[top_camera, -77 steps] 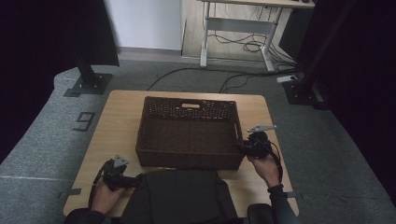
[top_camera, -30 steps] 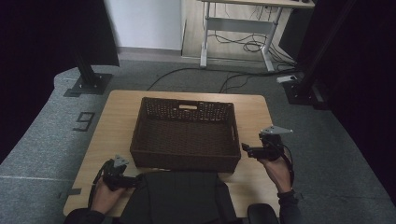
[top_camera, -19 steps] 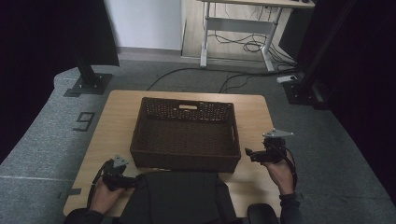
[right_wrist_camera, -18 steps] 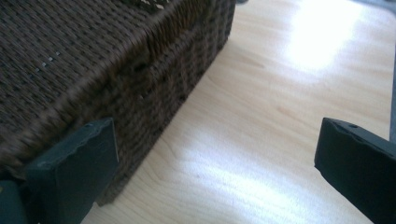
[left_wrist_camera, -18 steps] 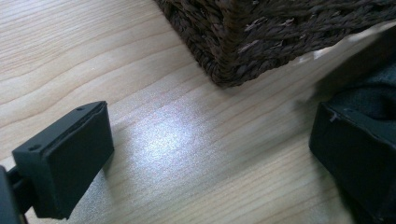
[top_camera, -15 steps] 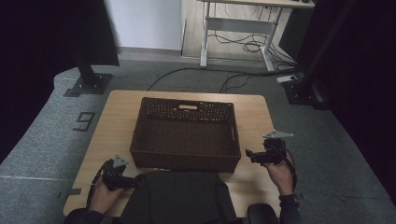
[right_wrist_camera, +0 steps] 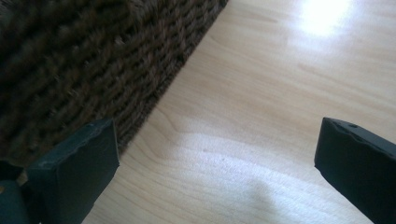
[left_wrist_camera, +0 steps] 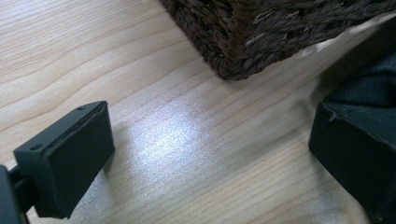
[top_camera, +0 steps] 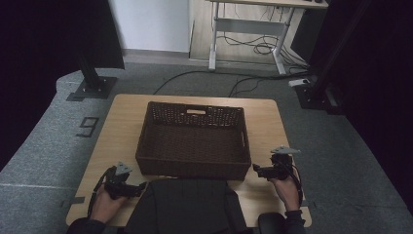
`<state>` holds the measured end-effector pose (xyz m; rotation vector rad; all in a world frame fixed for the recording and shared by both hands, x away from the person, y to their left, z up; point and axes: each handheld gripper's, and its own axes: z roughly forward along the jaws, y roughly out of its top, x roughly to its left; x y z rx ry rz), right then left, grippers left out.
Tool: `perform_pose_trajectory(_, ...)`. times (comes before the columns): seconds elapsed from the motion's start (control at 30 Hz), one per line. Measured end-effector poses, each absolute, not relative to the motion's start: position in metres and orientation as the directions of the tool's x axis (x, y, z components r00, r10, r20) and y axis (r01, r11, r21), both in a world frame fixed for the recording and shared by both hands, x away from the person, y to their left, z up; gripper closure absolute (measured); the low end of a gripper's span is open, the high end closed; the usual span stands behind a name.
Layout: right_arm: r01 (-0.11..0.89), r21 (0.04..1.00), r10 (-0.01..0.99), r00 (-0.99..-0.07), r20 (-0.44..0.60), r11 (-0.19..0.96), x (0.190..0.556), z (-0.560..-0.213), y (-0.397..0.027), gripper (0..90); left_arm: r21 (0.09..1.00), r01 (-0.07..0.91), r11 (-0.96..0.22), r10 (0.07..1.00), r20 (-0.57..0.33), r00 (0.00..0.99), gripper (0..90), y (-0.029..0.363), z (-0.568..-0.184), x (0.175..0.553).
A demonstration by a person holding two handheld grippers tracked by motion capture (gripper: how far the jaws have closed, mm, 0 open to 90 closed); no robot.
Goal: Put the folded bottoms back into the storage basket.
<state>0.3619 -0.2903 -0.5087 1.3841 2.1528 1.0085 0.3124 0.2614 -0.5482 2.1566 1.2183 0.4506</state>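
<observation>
The dark woven wicker basket (top_camera: 194,139) sits empty mid-surface (top_camera: 122,117) — likely light, stiff-walled and rough enough to grip, best taken by its side rims. Left hand-held gripper (top_camera: 139,185) and right hand-held gripper (top_camera: 257,170) flank its near corners, both gaping wide, holding nothing.

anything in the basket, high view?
No, the woven basket on the wooden table shows only its bare wicker floor.

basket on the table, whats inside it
The wicker basket looks empty: only its woven floor shows in the high view. The strip of floor just behind its near wall is covered.
</observation>
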Motion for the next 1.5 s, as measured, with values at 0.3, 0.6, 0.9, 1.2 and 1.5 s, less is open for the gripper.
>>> perform_pose_trajectory(0.3, 0.648, 0.716, 0.899, -0.433, 0.066, 0.260, 0.362, -0.531, -0.288, 0.0, 0.658, 0.646, -0.388, 0.855, -0.004, 0.518, 0.0, 0.261, -0.548, 0.312)
perform_pose_trajectory(0.6, 0.649, 0.701, 0.897, -0.442, 0.032, 0.295, 0.361, -0.550, -0.284, 0.0, 0.657, 0.648, -0.385, 0.857, -0.005, 0.515, 0.0, 0.261, -0.548, 0.312)
perform_pose_trajectory(0.9, 0.632, 0.715, 0.900, -0.436, 0.012, 0.297, 0.359, -0.557, -0.283, 0.0, 0.657, 0.650, -0.382, 0.860, -0.005, 0.510, 0.0, 0.260, -0.548, 0.312)
perform_pose_trajectory(1.2, 0.634, 0.716, 0.902, -0.431, 0.011, 0.294, 0.359, -0.557, -0.283, 0.0, 0.657, 0.655, -0.374, 0.866, -0.005, 0.500, 0.0, 0.259, -0.548, 0.311)
perform_pose_trajectory(1.5, 0.648, 0.706, 0.895, -0.444, 0.045, 0.286, 0.357, -0.555, -0.285, 0.0, 0.645, 0.664, -0.378, 0.866, -0.006, 0.499, 0.0, 0.258, -0.547, 0.310)
